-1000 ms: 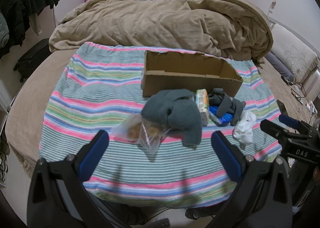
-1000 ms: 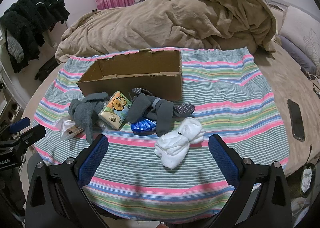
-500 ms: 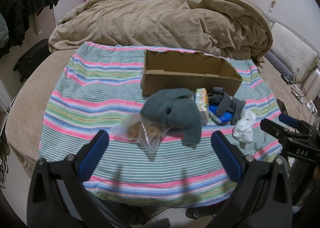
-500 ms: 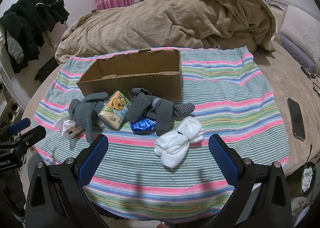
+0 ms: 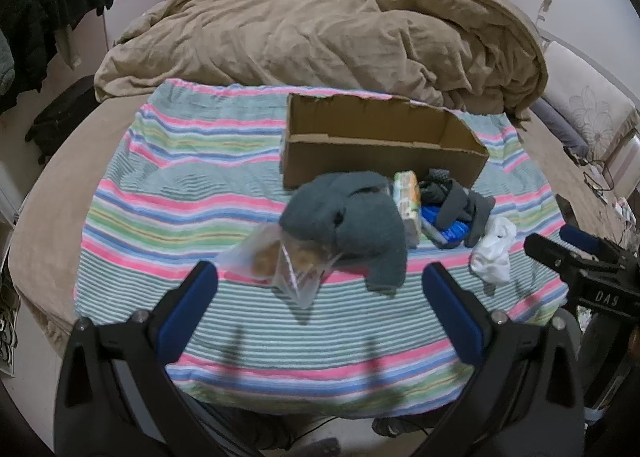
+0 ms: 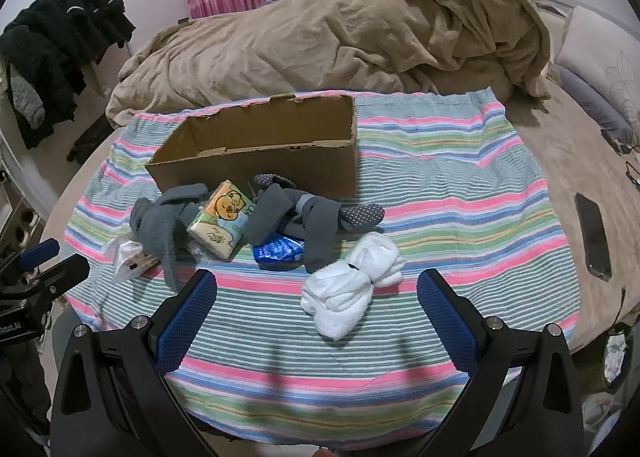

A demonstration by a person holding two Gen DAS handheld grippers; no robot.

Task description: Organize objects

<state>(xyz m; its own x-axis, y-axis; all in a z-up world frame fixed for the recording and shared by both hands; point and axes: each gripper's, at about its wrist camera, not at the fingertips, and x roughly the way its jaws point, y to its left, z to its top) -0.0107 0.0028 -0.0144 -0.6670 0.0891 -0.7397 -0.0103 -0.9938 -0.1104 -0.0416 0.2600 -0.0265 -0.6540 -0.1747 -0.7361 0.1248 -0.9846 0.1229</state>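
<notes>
An open cardboard box (image 5: 380,149) (image 6: 264,149) stands on a striped towel (image 5: 168,193) (image 6: 460,193). In front of it lie a grey-green knit garment (image 5: 348,217) (image 6: 160,225), a clear plastic bag of snacks (image 5: 280,261) (image 6: 128,257), a tissue pack with a cartoon (image 5: 408,201) (image 6: 224,217), dark grey dotted socks (image 5: 460,205) (image 6: 312,217), a blue packet (image 5: 448,231) (image 6: 280,251) and a white sock bundle (image 5: 494,253) (image 6: 356,293). My left gripper (image 5: 318,281) is open, just short of the bag. My right gripper (image 6: 316,289) is open, just short of the white bundle.
A tan duvet (image 5: 320,45) (image 6: 340,37) is heaped behind the box. A black phone (image 6: 592,235) lies on the bed at the right. Dark clothes (image 6: 52,49) hang at the left. A pillow (image 5: 584,113) is at the right.
Both grippers have shifted only slightly; the scene sits a little closer. Nothing on the towel has moved.
</notes>
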